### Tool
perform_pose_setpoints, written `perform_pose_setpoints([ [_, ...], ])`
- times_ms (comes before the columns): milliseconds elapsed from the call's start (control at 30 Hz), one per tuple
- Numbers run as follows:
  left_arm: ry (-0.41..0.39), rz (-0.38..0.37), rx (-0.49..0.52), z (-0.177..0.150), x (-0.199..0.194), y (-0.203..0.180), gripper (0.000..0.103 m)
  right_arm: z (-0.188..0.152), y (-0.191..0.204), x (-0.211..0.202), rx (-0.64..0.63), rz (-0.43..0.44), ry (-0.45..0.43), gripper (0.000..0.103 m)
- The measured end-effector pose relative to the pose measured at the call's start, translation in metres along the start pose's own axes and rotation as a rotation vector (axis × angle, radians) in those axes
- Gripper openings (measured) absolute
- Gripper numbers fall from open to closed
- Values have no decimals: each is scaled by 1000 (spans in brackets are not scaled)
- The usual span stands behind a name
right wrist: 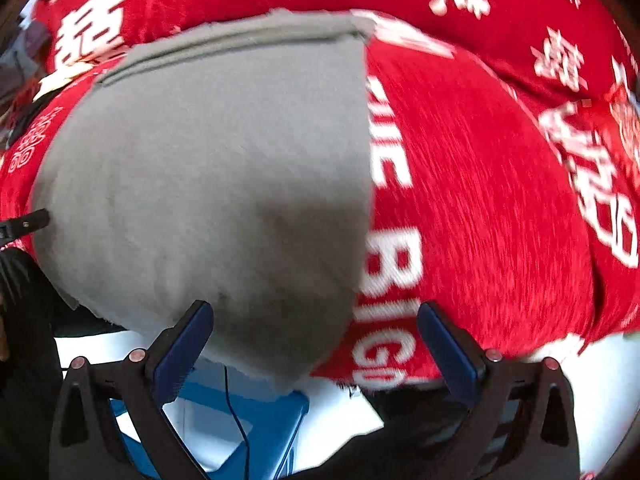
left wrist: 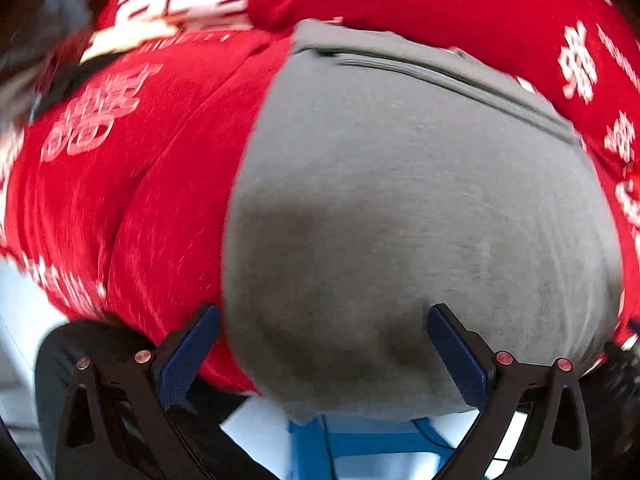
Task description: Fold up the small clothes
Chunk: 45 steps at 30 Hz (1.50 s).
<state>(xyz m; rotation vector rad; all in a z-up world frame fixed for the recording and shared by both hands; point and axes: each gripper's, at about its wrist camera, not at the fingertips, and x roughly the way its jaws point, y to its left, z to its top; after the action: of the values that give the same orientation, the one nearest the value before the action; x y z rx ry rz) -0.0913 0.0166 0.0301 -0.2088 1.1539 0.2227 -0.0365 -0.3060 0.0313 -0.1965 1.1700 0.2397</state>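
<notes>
A grey garment [left wrist: 400, 200] lies flat on a red cloth with white characters [left wrist: 140, 200], its near edge hanging over the table's front. A seamed hem runs along its far edge. My left gripper [left wrist: 324, 344] is open, its blue pads either side of the garment's near left part, just above it. In the right wrist view the same grey garment [right wrist: 208, 180] lies on the red cloth [right wrist: 480, 200]. My right gripper [right wrist: 316, 340] is open over the garment's near right corner. Both views are motion-blurred.
A blue stool or frame [right wrist: 256, 420] and white floor show below the table's front edge, also in the left wrist view [left wrist: 360, 440]. Dark and grey items [left wrist: 68, 4] sit at the far left of the red cloth.
</notes>
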Motion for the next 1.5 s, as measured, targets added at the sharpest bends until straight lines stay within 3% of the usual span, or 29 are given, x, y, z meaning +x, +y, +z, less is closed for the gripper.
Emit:
perform_pose_setpoints([
  [167, -49, 8, 75, 14, 0, -29, 103, 26, 40, 4, -84, 12, -54, 102],
  [267, -37, -5, 96, 22, 10, -33, 103, 37, 72, 4, -162, 8, -107, 102],
  [400, -62, -33, 87, 18, 10, -30, 103, 40, 99, 27, -222, -9, -47, 102],
  [467, -74, -33, 101, 14, 9, -30, 103, 28, 97, 23, -238, -18, -98, 102],
  [867, -77, -40, 99, 8, 10, -30, 103, -4, 93, 24, -307, -57, -80, 102],
  [967, -17, -52, 107, 4, 10, -29, 103, -7, 95, 26, -330, -71, -51, 102],
  [1067, 90, -76, 123, -2, 10, -20, 103, -14, 96, 27, -404, -109, 48, 102],
  [1200, 160, -110, 10, -12, 17, 10, 103, -21, 67, 21, -321, -75, 116, 102],
  [1267, 124, -98, -72, -9, 9, 24, 103, -18, 47, 18, -233, -62, 131, 102],
  [1333, 41, -84, -109, -1, -5, 30, 103, -11, 30, 5, -146, -57, 78, 102],
  [1400, -12, -79, -85, 13, -14, 21, 103, 2, 26, -9, -112, -28, 15, 102],
  [1500, -68, -37, 44, 36, -16, -14, 103, 30, 42, -14, -127, -5, -59, 102],
])
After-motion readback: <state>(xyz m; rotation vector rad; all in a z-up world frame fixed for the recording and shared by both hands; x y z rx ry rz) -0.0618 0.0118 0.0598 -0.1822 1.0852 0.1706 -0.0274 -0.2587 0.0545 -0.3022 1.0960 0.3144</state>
